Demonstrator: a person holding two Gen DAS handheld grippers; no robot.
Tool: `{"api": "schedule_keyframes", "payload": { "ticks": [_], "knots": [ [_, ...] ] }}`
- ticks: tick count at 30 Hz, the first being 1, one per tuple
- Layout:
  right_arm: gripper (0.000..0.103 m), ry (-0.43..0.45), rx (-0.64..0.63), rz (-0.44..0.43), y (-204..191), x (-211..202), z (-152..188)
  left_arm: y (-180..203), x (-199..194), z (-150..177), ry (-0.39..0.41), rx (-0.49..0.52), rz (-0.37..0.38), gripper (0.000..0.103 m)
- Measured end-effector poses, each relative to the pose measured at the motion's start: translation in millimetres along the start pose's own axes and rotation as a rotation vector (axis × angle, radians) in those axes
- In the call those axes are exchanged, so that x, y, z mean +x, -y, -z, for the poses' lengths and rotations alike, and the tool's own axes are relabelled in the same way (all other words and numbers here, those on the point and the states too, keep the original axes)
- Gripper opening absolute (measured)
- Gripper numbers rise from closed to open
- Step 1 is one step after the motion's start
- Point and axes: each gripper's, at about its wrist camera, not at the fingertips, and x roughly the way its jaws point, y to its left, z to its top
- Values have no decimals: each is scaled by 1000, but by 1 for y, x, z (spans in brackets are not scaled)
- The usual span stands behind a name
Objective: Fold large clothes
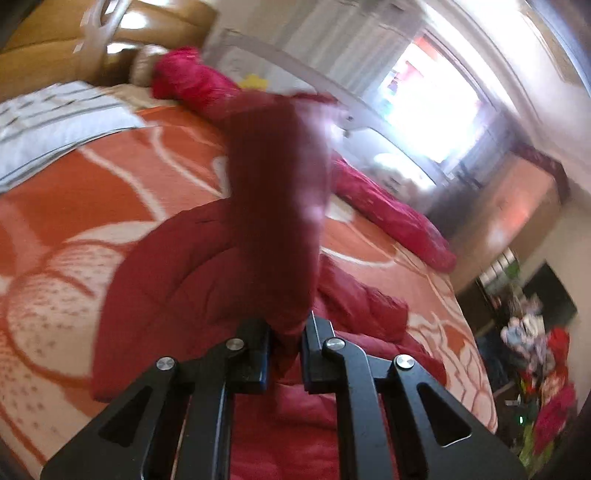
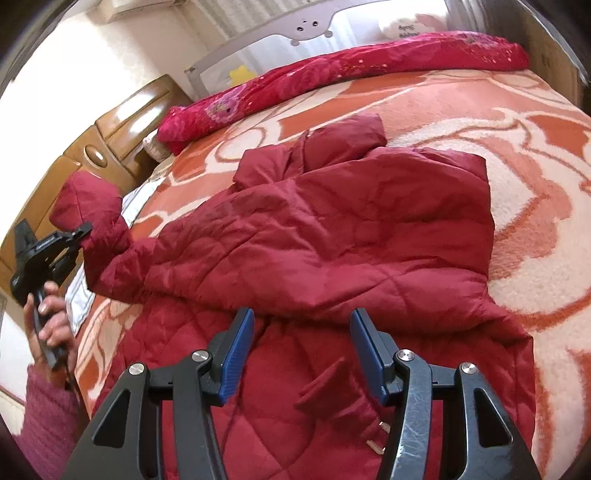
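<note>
Half the blurred sleeve [image 1: 275, 192] indistinct

No text can be read for certain. A white cushion-like thing [image 2: 404, 25] at the far edge of the bed bears a couple of lines of small dark lettering — too small and blurred to make out. Nothing else in either view carries a legible label, brand, number or sign.
</note>
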Motion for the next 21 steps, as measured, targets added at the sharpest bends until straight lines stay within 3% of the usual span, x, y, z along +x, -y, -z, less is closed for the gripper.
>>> {"api": "schedule_keyframes", "payload": {
  "ticks": [13,21],
  "knots": [
    [55,21,166,-50,40,5,-12,119,49,43,-139,207,168,10],
    [57,63,284,-62,71,-5,-21,186,98,110,-251,400,124,10]
  ]
}}
